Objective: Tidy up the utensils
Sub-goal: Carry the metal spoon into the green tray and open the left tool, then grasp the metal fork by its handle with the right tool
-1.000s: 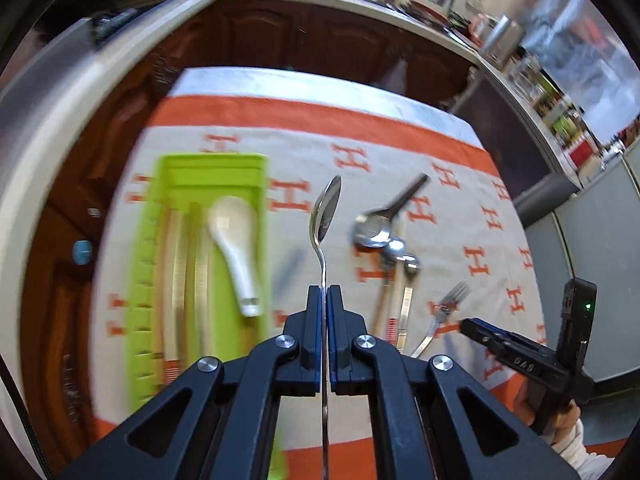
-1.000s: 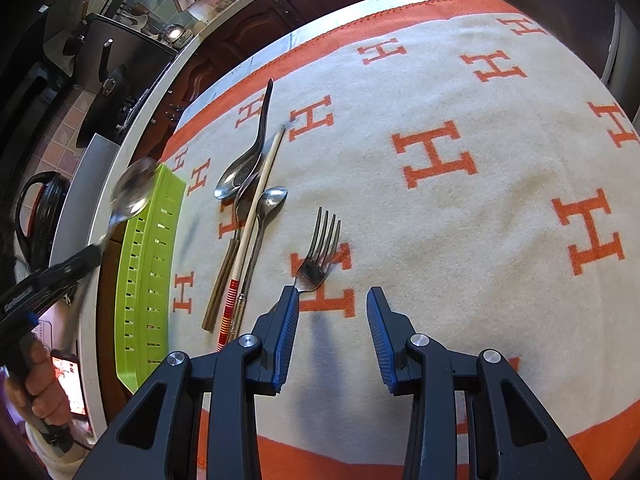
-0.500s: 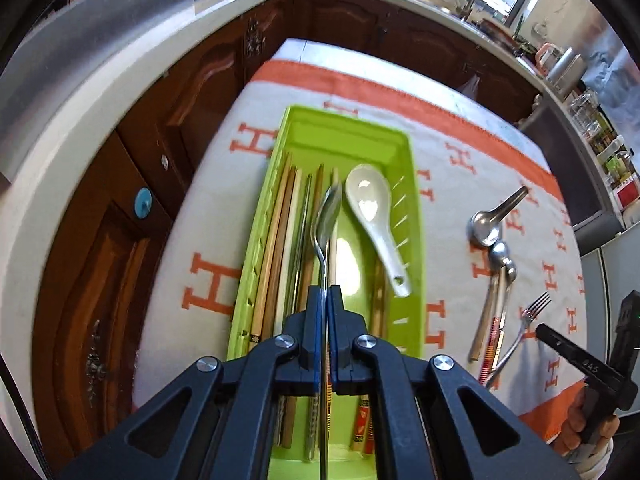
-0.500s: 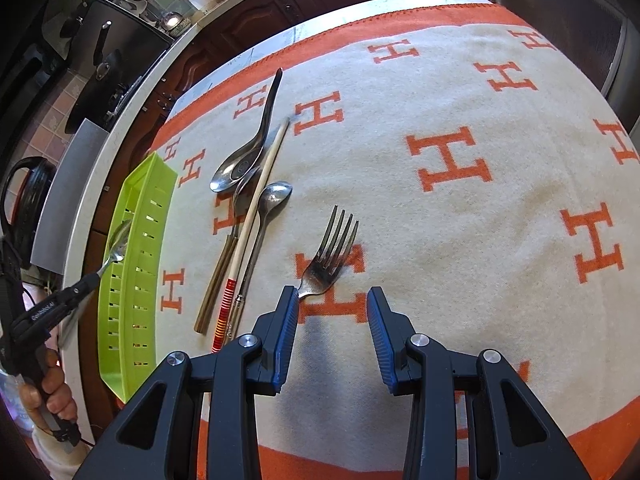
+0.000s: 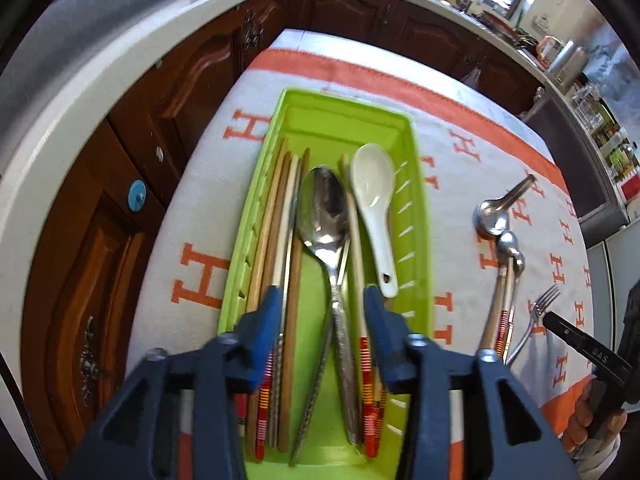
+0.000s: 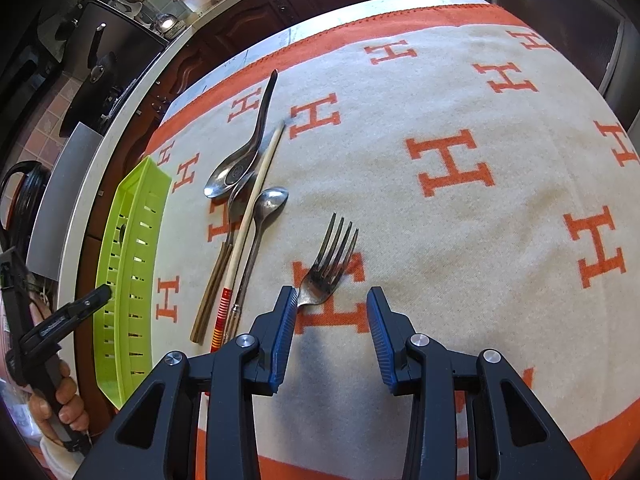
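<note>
Left claw [image 5: 323, 312], jaws just opened, hangs released over the tray [image 5: 416, 184]; the spoon [image 5: 325, 216] lies between its fingers, bowl toward twelve o'clock.

Your lime-green slotted plastic tray [image 5: 404, 128] at frame centre holds a shiny steel spoon [image 5: 325, 216], bowl up, beside a white ceramic soup spoon [image 5: 374, 196] and wooden chopsticks [image 5: 276, 216]. At right, a steel fork [image 6: 328, 268] lies flat on the cloth.
</note>
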{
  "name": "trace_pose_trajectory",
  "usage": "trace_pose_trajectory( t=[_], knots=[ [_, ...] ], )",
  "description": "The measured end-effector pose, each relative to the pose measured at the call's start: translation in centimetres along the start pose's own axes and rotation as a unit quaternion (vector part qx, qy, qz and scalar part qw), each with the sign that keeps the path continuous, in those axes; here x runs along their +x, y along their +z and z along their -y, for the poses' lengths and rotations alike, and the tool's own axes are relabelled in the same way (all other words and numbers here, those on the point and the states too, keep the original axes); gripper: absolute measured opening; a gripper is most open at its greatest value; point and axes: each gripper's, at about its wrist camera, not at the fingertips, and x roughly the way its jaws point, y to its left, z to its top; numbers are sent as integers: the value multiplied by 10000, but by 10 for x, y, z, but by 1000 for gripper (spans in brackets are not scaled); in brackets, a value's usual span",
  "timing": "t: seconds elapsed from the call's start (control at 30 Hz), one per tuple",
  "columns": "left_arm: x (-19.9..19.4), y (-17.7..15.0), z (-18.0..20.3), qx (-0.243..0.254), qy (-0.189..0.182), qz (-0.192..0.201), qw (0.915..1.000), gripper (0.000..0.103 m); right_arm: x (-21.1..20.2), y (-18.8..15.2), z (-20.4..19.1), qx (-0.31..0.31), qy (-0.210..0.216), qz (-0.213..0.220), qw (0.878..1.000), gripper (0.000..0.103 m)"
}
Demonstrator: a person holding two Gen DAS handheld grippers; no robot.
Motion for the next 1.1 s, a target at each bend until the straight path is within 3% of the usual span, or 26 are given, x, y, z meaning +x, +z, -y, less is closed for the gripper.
trace_pose_trajectory(
  t=[0.23, 0.33, 0.43, 0.53, 0.73, 1.1],
  knots=[
    [-21, -2, 29, 328, -268, 193, 9989, 52, 6, 6, -6, -314, -45, 340, 9989, 36],
    [-21, -4, 39, 408, -388, 181, 9983, 52, 9, 8, -6, -494, -25, 557, 9972, 29],
    [-16, -5, 44, 366, -516, 98, 9979, 52, 11, 8, -5, -569, -3, 677, 9961, 14],
    [-14, -7, 47, 365, -548, 50, 9978, 52, 12, 8, -1, -411, 372, 620, 9965, 5],
    [-18, -8, 48, 419, -490, 109, 9979, 52, -2, 8, -7, -383, 881, 738, 9926, 2],
    [-34, -6, 25, 187, -366, 270, 9988, 55, -63, 14, -68, -1038, 1521, 1092, 9768, 2]
  ],
)
